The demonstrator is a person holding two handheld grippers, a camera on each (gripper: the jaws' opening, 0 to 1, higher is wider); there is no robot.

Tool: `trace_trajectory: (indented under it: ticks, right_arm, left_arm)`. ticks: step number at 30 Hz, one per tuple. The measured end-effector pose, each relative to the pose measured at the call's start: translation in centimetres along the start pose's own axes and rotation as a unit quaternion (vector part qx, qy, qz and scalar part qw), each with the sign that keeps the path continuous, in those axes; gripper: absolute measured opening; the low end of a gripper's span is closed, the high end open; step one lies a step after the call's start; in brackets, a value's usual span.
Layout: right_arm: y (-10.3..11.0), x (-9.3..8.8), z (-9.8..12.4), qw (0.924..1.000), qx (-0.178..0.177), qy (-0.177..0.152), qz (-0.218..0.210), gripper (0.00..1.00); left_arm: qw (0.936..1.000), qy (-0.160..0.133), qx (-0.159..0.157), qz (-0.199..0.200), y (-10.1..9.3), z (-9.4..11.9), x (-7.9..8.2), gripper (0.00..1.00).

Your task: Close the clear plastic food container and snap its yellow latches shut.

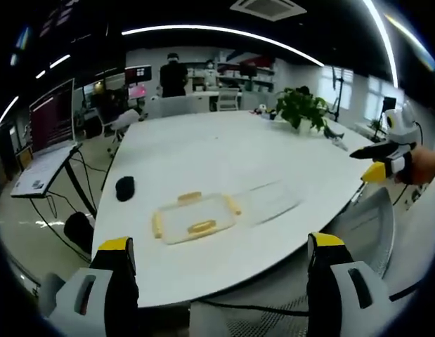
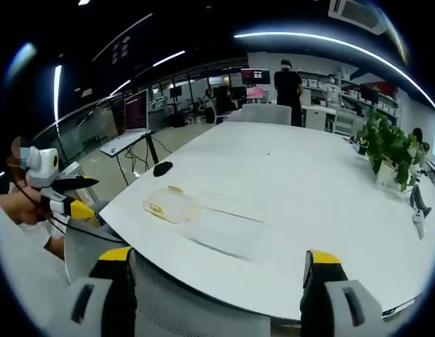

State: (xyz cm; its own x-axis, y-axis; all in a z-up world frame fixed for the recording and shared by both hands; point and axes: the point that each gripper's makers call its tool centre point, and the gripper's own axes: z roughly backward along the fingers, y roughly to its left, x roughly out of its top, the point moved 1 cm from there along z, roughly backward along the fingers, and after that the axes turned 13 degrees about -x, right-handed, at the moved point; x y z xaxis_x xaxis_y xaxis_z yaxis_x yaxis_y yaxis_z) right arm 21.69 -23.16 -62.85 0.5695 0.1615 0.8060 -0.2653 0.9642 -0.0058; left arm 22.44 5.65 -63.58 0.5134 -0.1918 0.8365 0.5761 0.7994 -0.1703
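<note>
Two hand-held grippers hang short of the white tabletop (image 1: pixel 224 154), both with jaws apart and empty. From my left hand-held gripper (image 1: pixel 221 263), reading left to right, a black mouse (image 1: pixel 124 187) lies near the edge, then the clear container base (image 1: pixel 195 217) with its yellow latches (image 1: pixel 201 227), and just beside it the clear lid (image 1: pixel 273 200), lying flat and not yet fitted. My right hand-held gripper (image 2: pixel 217 281) waits over a grey chair back (image 2: pixel 196 309), seeing the base (image 2: pixel 168 205) and lid (image 2: pixel 228 228) from the other side; a potted plant (image 2: pixel 389 151) stands well apart. I judge the approach is the step in hand: pick the lid by its edge, steady the base, seat it square, then press each latch.
</note>
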Motion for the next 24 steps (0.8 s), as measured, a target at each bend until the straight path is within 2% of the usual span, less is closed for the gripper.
trace_trajectory:
  ticks: [17,20,24]
  right_arm:
    - [0.2,-0.2,-1.1,0.9999,-0.003,0.012,-0.001,0.99]
    - [0.3,0.0,-1.3,0.9999,0.000,0.013,0.009,0.99]
    - [0.3,0.1,-1.3,0.9999,0.000,0.012,0.008,0.99]
  left_arm:
    - [1.0000,0.003,-0.004,0.002,1.4,-0.1,0.2,0.99]
    - [0.9999,0.014,-0.004,-0.004,1.7,-0.1,0.0,0.97]
    - [1.0000,0.006,-0.005,0.001,2.1,0.0,0.2,0.98]
